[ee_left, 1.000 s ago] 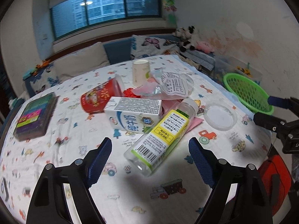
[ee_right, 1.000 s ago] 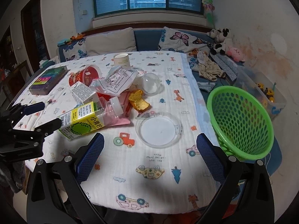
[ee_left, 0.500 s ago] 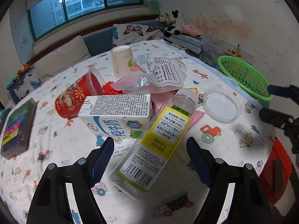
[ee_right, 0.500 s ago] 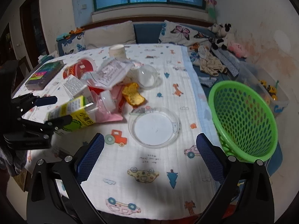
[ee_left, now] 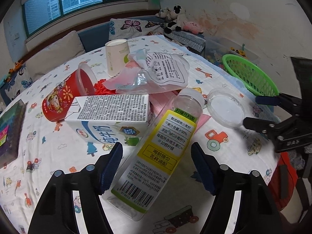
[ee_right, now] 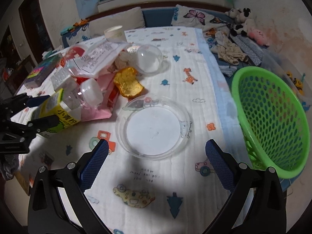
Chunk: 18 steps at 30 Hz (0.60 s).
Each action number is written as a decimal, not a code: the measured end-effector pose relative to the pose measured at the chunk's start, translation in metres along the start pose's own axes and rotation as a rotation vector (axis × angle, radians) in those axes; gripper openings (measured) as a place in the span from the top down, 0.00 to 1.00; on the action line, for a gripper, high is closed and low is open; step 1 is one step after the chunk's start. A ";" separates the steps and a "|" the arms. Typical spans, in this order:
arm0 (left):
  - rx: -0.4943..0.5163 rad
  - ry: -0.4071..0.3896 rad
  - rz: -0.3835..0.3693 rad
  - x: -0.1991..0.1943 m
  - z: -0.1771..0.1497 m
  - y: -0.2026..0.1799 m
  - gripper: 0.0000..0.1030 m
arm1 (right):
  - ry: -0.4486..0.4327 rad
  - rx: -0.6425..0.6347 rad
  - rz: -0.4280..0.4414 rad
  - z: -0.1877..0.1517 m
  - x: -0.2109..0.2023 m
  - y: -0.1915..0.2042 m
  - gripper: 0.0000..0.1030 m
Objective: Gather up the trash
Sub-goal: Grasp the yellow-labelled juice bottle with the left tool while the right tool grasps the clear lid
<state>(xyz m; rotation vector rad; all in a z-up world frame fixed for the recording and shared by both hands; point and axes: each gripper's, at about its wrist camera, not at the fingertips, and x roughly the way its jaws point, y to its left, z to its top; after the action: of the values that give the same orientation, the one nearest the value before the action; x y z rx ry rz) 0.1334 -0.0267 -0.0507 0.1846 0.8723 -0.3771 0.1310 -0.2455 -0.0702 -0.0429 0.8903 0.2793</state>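
L gripper [ee_left: 157, 151] is straddling the clear plastic juice bottle w/ yellow-green label and white cap [ee_left: 165, 146], which is lying on its side on the tabletop covered w/ a white cartoon-print cloth [ee_left: 195, 204]. Its jaws have just been closing in, w/ the bottle between them, but the blue pads [ee_left: 111, 167] aren't pressing on it yet as far as the left wrist view shows, so nothing's held. Prob it's lining up across the bottle's lower body because that's the narrowest reachable span, clear of the pile behind.

R gripper [ee_right: 157, 157] is hanging spread wide just short of the round clear plastic lid [ee_right: 153, 125], which is lying flat and apart from the heap; jaws empty. Likely next pick for that side, since the green perforated plastic basket [ee_right: 273, 117] is sitting at the tabletop's right edge, near it, tilted toward the tabletop, looks empty.

Bottle: looks empty, see-through, barcode end nearest the L gripper, cap end pointing away and resting against pink plastic wrap [ee_left: 161, 99]. It's touching the white and blue milk carton [ee_left: 109, 120] lying beside it. Behind: red printed cup on its side [ee_left: 64, 95], upright cream paper cup [ee_left: 117, 56], crumpled clear printed bag [ee_left: 159, 72]. Right wrist view also shows an orange peel piece [ee_right: 127, 83] and a clear plastic dome [ee_right: 148, 59]

Judging: early in the task, nothing in the basket that I can see
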 end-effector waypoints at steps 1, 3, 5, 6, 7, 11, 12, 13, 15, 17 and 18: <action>0.006 0.001 0.000 0.001 0.001 -0.001 0.32 | 0.005 -0.007 -0.002 0.000 0.003 0.000 0.04; 0.012 0.004 -0.003 0.003 0.002 0.000 0.32 | 0.014 -0.021 -0.001 0.002 0.008 0.001 0.04; 0.013 0.008 -0.005 0.005 0.003 0.000 0.33 | 0.024 -0.037 -0.005 0.003 0.014 0.003 0.04; 0.014 0.010 -0.009 0.006 0.004 -0.001 0.33 | 0.027 -0.041 -0.007 0.004 0.017 0.003 0.04; 0.015 0.011 -0.012 0.007 0.005 -0.001 0.33 | 0.032 -0.043 -0.005 0.005 0.020 0.003 0.04; 0.032 0.015 -0.022 0.010 0.008 -0.004 0.33 | 0.045 -0.064 -0.006 0.008 0.030 0.005 0.04; 0.035 0.017 -0.021 0.012 0.009 -0.005 0.33 | 0.046 -0.069 -0.010 0.009 0.032 0.006 0.04; 0.039 0.017 -0.023 0.012 0.010 -0.006 0.33 | 0.047 -0.072 -0.010 0.009 0.034 0.006 0.04; 0.051 0.017 -0.024 0.013 0.010 -0.008 0.34 | 0.050 -0.075 -0.011 0.011 0.037 0.007 0.04; 0.064 0.017 -0.017 0.016 0.011 -0.010 0.37 | 0.050 -0.078 -0.010 0.011 0.040 0.007 0.07; 0.066 0.016 -0.020 0.016 0.011 -0.010 0.38 | 0.049 -0.079 -0.012 0.011 0.041 0.007 0.08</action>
<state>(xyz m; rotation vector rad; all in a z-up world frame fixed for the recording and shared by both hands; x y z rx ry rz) 0.1463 -0.0434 -0.0562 0.2400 0.8790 -0.4240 0.1620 -0.2277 -0.0938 -0.1290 0.9275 0.3033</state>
